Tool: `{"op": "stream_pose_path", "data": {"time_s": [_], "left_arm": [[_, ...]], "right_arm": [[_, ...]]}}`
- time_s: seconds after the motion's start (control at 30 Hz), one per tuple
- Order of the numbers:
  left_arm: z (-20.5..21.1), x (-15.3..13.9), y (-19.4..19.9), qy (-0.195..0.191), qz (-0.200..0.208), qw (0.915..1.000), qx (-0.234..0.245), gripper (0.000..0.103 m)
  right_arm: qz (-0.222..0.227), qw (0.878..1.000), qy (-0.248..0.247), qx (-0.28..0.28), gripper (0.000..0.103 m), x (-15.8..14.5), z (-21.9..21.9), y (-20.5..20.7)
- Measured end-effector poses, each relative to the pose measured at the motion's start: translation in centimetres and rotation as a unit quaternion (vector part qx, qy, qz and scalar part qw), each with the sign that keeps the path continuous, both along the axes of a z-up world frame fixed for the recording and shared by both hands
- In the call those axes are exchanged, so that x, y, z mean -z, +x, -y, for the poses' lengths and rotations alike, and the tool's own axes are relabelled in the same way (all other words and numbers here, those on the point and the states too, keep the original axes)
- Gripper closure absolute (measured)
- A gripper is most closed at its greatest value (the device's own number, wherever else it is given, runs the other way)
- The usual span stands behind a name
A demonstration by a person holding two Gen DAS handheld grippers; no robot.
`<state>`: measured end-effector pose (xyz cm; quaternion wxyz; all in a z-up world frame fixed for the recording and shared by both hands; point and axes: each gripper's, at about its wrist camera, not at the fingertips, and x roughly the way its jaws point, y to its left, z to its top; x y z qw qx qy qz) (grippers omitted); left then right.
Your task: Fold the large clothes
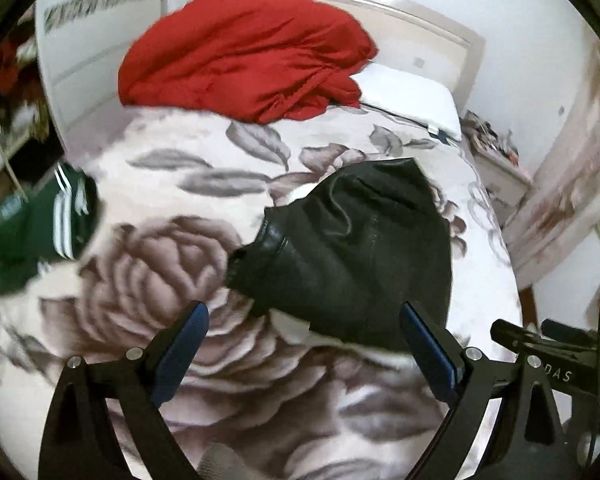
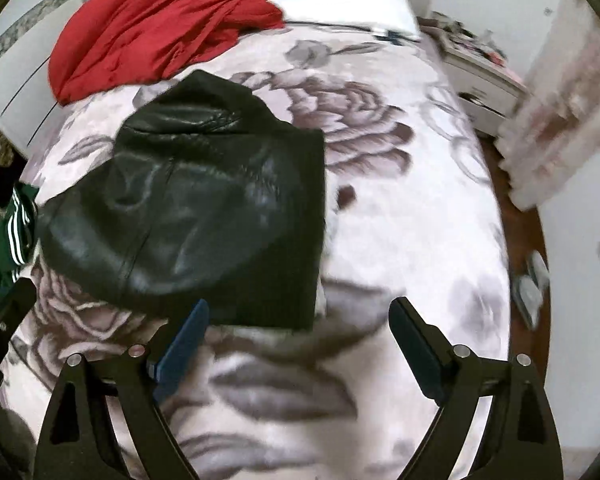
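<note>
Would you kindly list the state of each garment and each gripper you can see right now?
black leather garment: folded, lying on the floral blanket
red garment: unfolded, heaped near the pillow
green striped garment: bunched at the bed's edge
left gripper: open, empty
right gripper: open, empty
</note>
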<state>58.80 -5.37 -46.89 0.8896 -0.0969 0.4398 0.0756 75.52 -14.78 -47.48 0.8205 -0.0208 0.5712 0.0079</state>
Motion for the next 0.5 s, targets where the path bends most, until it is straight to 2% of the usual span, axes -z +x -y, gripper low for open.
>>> {"op": "stream_pose_path", "data": {"time_s": [0.1,0.3,0.33,0.5], "left_arm": [[1.0,-3.2,-2.4,0.031,-0.001,0.9995,0.011,0.006],[3.0,-11.0,-8.9,0.061,0.009,0.9979,0.023,0.006],[3.2,-12.1,-9.9,0.063,0.013,0.9976,0.024,0.006],[4.6,-18.5,-16.3,0.064,0.034,0.9971,0.024,0.006]], "right_arm": [[0.018,1.0,-0.007,0.01,0.01,-3.7,-0.7,-4.2],[0.058,0.998,-0.017,0.025,0.01,-13.6,-0.9,-13.5],[0.065,0.997,-0.019,0.028,0.01,-14.6,-0.7,-14.5],[0.097,0.994,-0.016,0.039,0.01,-23.5,0.3,-22.9]]}}
